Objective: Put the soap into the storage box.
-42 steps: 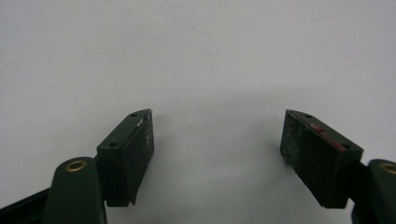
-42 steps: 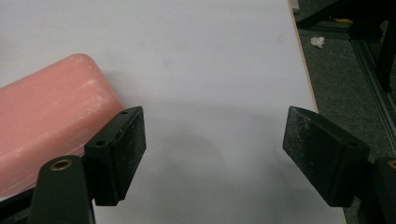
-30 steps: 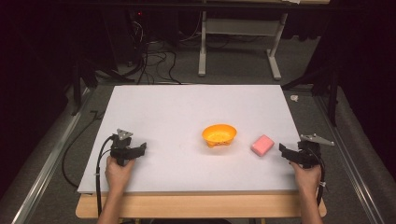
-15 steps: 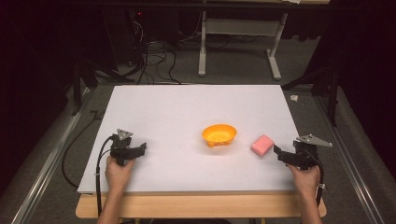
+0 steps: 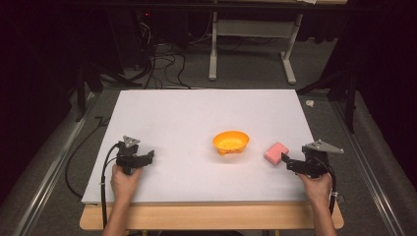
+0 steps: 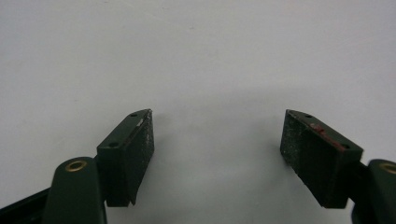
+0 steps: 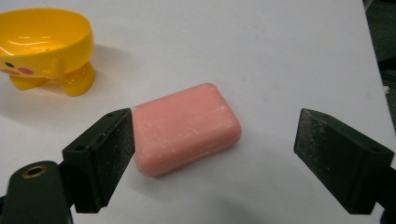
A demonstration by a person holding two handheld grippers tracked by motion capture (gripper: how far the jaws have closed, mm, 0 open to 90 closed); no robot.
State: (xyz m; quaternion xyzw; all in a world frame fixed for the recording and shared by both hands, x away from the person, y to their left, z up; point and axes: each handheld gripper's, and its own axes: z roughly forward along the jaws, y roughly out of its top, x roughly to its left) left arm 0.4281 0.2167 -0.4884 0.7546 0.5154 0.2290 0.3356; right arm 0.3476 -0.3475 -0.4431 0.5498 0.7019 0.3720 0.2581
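White surface [image 5: 196, 123], dark room behind | high view: orange bowl [image 5: 230, 141] mid-surface, pink soap [image 5: 276, 153] just right of it | right gripper view: bowl has painted face, stubby feet; right tool [image 7: 215, 140] spread wide, soap between jaws, nearer one | left tool [image 6: 217, 140] spread, holding nothing

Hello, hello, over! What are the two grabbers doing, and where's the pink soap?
Left gripper open over bare table. Right gripper open, pink soap lying between its jaws, not gripped. Yellow bowl beside the soap, apart. Nothing blocking.
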